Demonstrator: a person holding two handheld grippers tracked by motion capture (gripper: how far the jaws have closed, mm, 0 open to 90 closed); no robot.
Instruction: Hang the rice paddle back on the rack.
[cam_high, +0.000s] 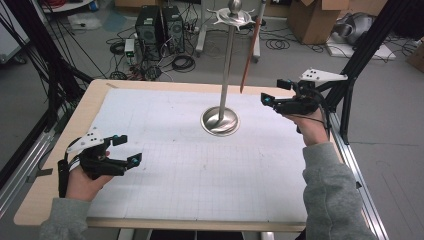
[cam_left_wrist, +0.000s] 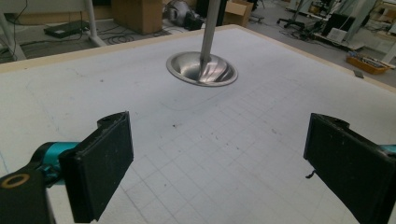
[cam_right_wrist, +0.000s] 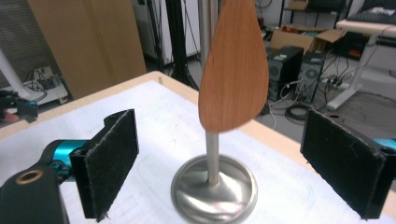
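The wooden spatula (cam_right_wrist: 233, 70) is hanging from the metal stand (cam_high: 220, 120) on the desk (cam_high: 50, 150). Both the right gripper (cam_high: 272, 92) and left gripper (cam_high: 127, 149) are gaping apart, holding nothing; grasping the spatula is not yet done.

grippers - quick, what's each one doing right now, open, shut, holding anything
left gripper: open, nothing between its jaws, above the white mat.
right gripper: open, holding nothing, jaws facing the hanging wooden spatula.
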